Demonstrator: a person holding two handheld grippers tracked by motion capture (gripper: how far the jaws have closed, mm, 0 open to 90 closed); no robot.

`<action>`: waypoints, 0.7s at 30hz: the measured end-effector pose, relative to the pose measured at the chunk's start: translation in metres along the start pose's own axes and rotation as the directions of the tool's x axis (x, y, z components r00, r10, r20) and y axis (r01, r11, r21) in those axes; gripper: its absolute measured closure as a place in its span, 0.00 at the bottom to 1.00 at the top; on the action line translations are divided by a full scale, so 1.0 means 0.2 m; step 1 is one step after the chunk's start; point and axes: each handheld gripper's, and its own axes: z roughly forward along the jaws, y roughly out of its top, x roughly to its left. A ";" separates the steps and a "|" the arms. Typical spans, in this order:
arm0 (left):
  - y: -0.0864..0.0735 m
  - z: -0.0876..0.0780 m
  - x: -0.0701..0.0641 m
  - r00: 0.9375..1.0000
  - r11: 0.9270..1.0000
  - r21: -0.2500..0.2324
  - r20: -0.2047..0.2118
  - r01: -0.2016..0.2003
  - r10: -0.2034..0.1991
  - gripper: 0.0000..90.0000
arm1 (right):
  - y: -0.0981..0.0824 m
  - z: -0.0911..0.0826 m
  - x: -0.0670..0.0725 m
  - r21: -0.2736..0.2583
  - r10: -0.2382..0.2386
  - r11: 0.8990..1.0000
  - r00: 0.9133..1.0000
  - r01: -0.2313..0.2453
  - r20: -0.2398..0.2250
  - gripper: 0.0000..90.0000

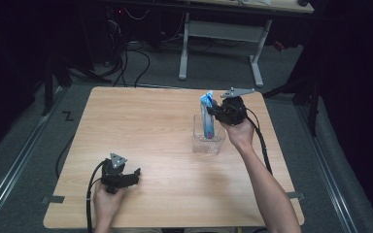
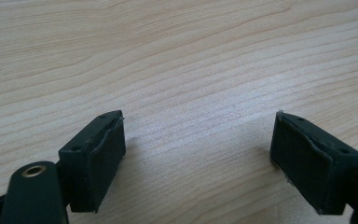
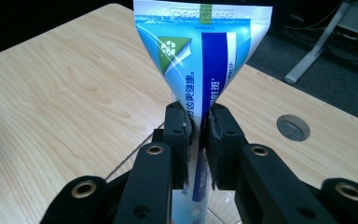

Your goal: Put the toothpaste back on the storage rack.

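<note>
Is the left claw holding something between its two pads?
No, in the left gripper view the left claw stands wide open, with only the bare wooden table between its pads.

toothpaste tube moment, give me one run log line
right tongs: shut on toothpaste tube | tube: upright, lower end in clear container | left tongs: open, over bare table

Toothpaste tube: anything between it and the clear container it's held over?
Nothing visible. The right gripper is clamped on the tube, whose lower end already looks to be inside the clear container in the high view. The container seems to hold nothing else. The left gripper rests open, well away near the table edge.
</note>
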 end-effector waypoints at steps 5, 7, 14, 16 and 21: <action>0.00 0.00 0.00 1.000 1.000 0.000 0.000 0.000 0.000 0.20 | -0.03 0.01 0.00 0.013 -0.007 1.000 1.000 0.007 -0.005 0.89; 0.00 0.00 0.00 1.000 1.000 0.000 0.000 0.000 0.000 0.20 | -0.05 0.02 0.00 0.022 -0.001 1.000 1.000 0.001 -0.005 0.89; 0.00 0.00 0.00 1.000 1.000 0.000 0.000 0.000 0.000 0.20 | -0.06 0.02 0.00 0.041 0.004 0.999 1.000 -0.004 -0.009 0.89; 0.00 0.00 0.00 1.000 1.000 0.001 0.000 -0.001 0.001 0.20 | -0.07 0.03 0.00 0.042 0.001 0.999 1.000 0.000 -0.011 0.89; 0.00 0.00 0.00 1.000 1.000 0.001 0.001 0.000 0.000 0.20 | -0.07 0.04 0.01 0.054 -0.001 0.999 1.000 0.002 -0.020 0.89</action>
